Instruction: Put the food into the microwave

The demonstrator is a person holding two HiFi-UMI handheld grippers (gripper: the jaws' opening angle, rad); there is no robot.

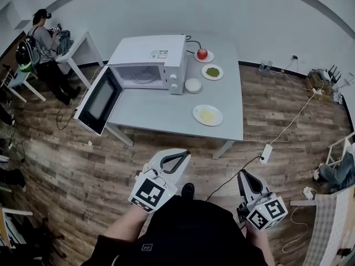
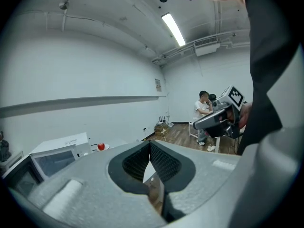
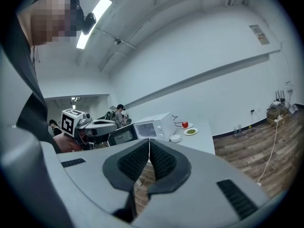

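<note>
My grey table (image 1: 161,118) carries the open microwave (image 1: 150,60) at ten o'clock, tomato plate (image 1: 211,57) at one, greens plate (image 1: 204,75) at two, white bowl (image 1: 193,85) centre, yellow-food plate (image 1: 218,119) at five.

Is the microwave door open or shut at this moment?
Open. In the head view the microwave has its door swung out past the table edge, leaving the cavity exposed.

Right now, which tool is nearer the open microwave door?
Left. In the head view the left tool sits below-right of the microwave door; the right tool is farther right and lower.
</note>
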